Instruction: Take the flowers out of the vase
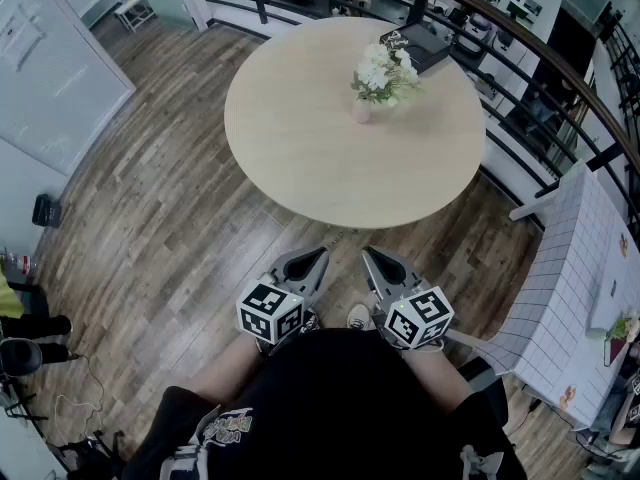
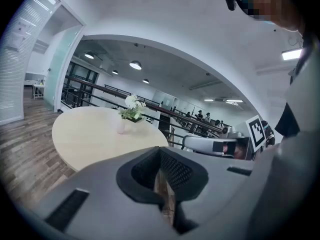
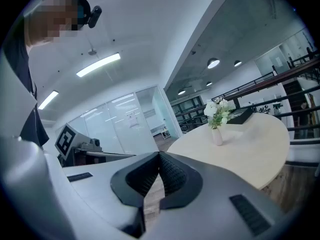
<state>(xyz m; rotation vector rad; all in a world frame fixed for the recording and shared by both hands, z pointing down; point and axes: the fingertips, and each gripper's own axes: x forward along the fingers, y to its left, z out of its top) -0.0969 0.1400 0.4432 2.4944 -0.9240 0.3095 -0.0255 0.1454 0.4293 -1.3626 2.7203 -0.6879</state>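
Note:
A bunch of white flowers [image 1: 384, 72] stands upright in a small pale vase [image 1: 361, 110] on the far half of a round beige table [image 1: 300, 158]. The same flowers [image 2: 133, 106] and vase [image 2: 121, 126] show far off in the left gripper view, and the flowers [image 3: 217, 111] in their vase [image 3: 217, 136] likewise in the right gripper view. Both grippers are held close to the person's body, well short of the table. The left gripper [image 1: 321, 254] is shut with nothing in it. The right gripper [image 1: 368, 252] is shut and empty too.
A dark box [image 1: 421, 48] lies on the table behind the vase. A black railing [image 1: 540, 68] curves round the table's far side. A white tiled table [image 1: 570, 288] stands at the right, a white door [image 1: 50, 68] at the left. The floor is wood planks.

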